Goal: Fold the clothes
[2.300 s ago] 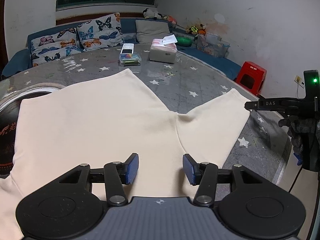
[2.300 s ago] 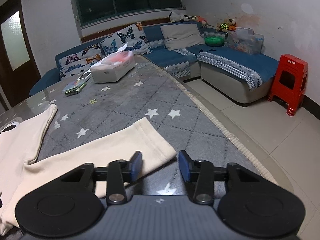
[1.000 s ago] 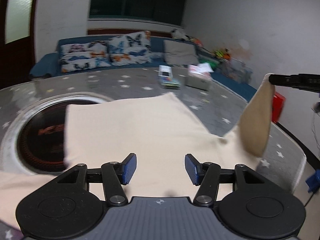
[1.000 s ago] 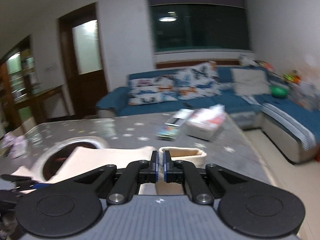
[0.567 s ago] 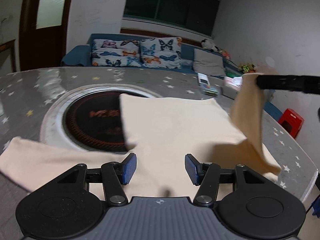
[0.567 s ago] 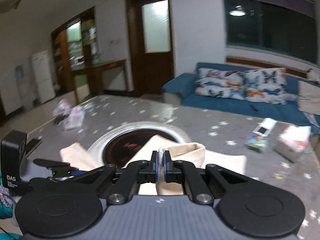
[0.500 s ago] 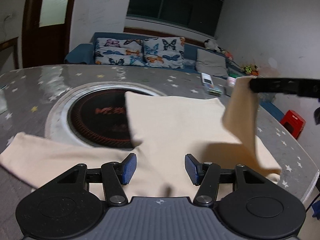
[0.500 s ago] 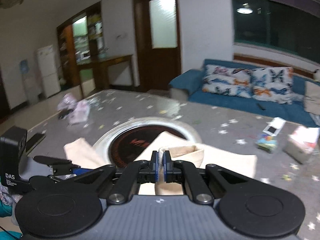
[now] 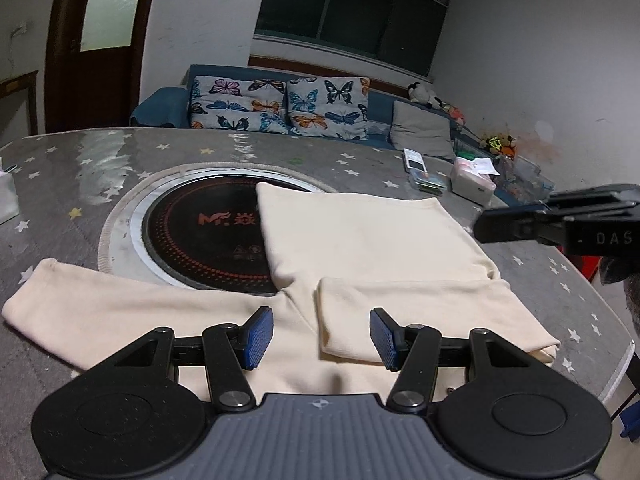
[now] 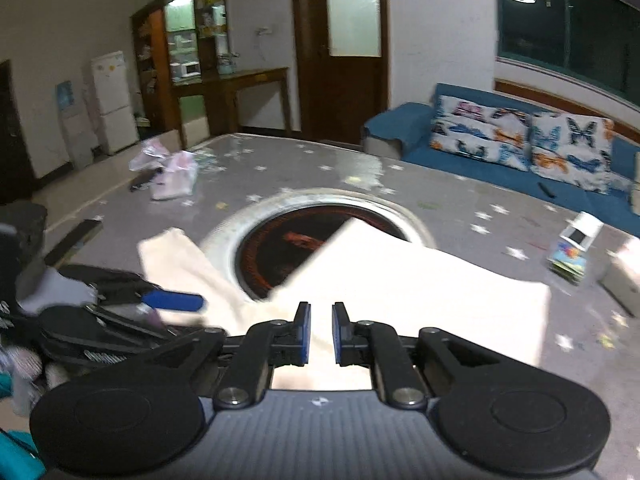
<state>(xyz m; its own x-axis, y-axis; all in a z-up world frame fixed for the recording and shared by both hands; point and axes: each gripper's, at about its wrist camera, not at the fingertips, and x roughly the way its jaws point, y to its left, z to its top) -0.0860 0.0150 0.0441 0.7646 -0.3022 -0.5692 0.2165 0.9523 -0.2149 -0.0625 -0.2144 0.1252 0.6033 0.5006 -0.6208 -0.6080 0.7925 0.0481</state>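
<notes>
Both handheld units look identical: the left gripper (image 9: pixel 321 338) and the right gripper (image 10: pixel 321 334) have matte black linkage arms with silver pivot screws, blue ribbed pads (image 9: pixel 256 336), a grey ridged body with round black discs, plus white "DAS" lettering on the side.

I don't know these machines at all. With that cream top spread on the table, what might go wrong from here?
1. The folded sleeve lies loosely on the cream top; the right gripper, whose fingers have just been opening off it, might drag it askew.
2. The other sleeve is not yet folded, and the top partly covers the round cooktop, so tugging may bunch the fabric there.
</notes>
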